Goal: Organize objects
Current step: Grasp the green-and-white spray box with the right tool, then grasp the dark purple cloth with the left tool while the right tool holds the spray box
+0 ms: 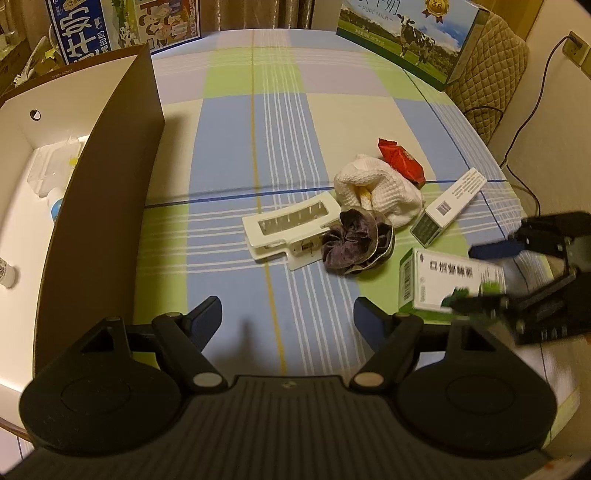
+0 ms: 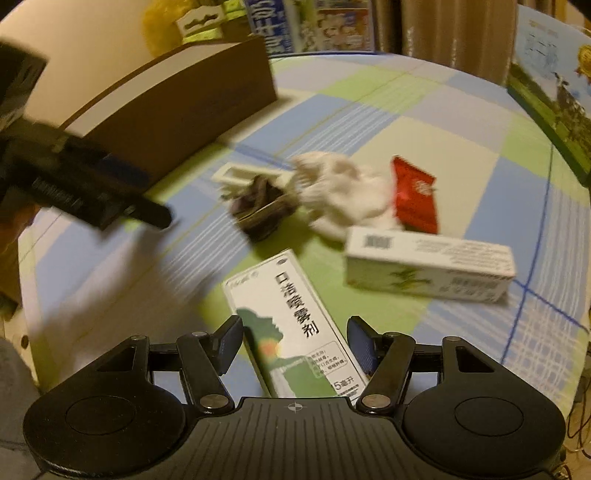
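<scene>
The left hand-held gripper (image 1: pixel 288 314) hung over the checked tabletop (image 1: pixel 280 122) with its jaws wide and nothing between them, only bare cloth below. At its nine o'clock, close by, stood the open box (image 1: pixel 99 206), its tall brown wall just beside the left finger; inside lay a clear bag and a small bottle, hard to make out.

The right hand-held gripper (image 2: pixel 295 343) pointed down at the spray carton (image 2: pixel 291 325), which lay flat on the tabletop between its fingers (image 2: pixel 231 341). The jaws stood partly apart, a gap showing on either side of the carton, so the pads did not press on it. In the left view this gripper appeared blurred at three o'clock, over the same carton (image 1: pixel 443 280).

Beyond the spray carton, at one o'clock from the right gripper, lay a long white carton (image 2: pixel 428 262). Farther on, at twelve, a dark scrunchie (image 2: pixel 258 206) touched a white hair clip (image 1: pixel 291 229) on one side and a white cloth (image 2: pixel 343 192) on the other. A red packet (image 2: pixel 415 195) lay against the far edge of the cloth, just behind the long carton. This cluster sat between the right gripper and the box, well apart from the box wall.

At the far edge stood milk cartons (image 1: pixel 406 33), at one o'clock in the left view, and more printed boxes behind the open box.
</scene>
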A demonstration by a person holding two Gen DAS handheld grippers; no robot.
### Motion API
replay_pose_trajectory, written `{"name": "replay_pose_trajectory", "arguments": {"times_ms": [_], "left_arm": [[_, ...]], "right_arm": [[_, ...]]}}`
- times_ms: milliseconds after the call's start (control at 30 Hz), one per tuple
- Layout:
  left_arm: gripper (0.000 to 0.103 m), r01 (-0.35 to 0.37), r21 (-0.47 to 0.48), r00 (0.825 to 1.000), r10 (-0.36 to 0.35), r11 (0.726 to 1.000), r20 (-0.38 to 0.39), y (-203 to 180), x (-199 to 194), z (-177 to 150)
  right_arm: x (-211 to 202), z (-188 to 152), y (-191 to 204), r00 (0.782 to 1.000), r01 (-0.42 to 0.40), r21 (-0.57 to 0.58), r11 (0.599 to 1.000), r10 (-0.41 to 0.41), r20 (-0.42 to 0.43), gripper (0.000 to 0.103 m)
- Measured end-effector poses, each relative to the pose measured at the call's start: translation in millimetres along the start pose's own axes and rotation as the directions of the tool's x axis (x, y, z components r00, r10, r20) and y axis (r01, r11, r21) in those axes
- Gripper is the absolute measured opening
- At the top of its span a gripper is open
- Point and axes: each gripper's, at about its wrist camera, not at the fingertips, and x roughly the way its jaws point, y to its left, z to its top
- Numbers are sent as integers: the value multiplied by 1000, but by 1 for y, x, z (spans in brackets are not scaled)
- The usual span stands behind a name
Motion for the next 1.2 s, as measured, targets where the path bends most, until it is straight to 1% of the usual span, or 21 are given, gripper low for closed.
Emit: {"name": "replay_pose_trajectory", "arguments": {"times_ms": [100,233,267,300,333,433,533,633,700,833,900,967,1033,1067,1133,1167,1200], "left_arm": [[75,4,10,1000,-4,1000,0,-2,2,-1],[75,17,32,1000,-17,999,9,-9,4,0],[75,18,39,1000,-19,999,13,-11,5,1],[75,19,48,1000,-20,999,17,-13,6,1],[75,20,58,1000,-22,998,22,-16,7,1],[75,25,95,999,-29,995,42,-23,8,2],[75,43,118,997,-51,992,59,-29,9,3],[73,66,137,994,-76,988,75,-34,13,6],[70,71,156,993,-85,985,87,-39,17,8],[60,69,199,991,-90,978,99,-49,30,12],[56,55,221,991,-79,974,104,-54,37,14],[48,42,236,992,-69,971,106,-58,43,16],[44,40,244,992,-67,969,102,-61,48,17],[40,41,248,992,-68,968,103,-62,50,17],[37,28,254,993,-55,967,101,-64,55,18],[32,25,253,994,-52,967,98,-65,57,18],[29,30,250,994,-55,968,93,-65,58,19]], "right_arm": [[7,-5,18,1000,20,-21,1000,-20,-10,60],[24,-9,39,992,124,-62,990,-124,-11,60],[26,-10,42,990,137,-67,988,-138,-9,60],[27,-12,43,988,154,-61,986,-155,-9,56],[27,-14,43,986,165,-46,985,-166,-5,53],[19,-21,36,981,195,24,980,-195,-3,53],[7,-33,25,968,252,102,962,-252,-11,53],[-7,-46,11,958,286,189,940,-287,-23,53],[-16,-54,4,950,308,235,922,-310,-30,53],[-28,-63,-1,941,331,297,896,-336,-34,53],[-31,-66,-1,939,337,308,890,-343,-36,53],[-35,-70,0,938,338,318,886,-346,-34,53],[-37,-72,2,936,341,325,882,-349,-33,53],[-37,-73,2,936,341,329,881,-350,-32,53],[-37,-74,1,936,341,334,879,-351,-32,53],[-37,-74,1,936,341,337,877,-351,-33,53],[-37,-74,1,935,342,339,876,-352,-34,53]]}}
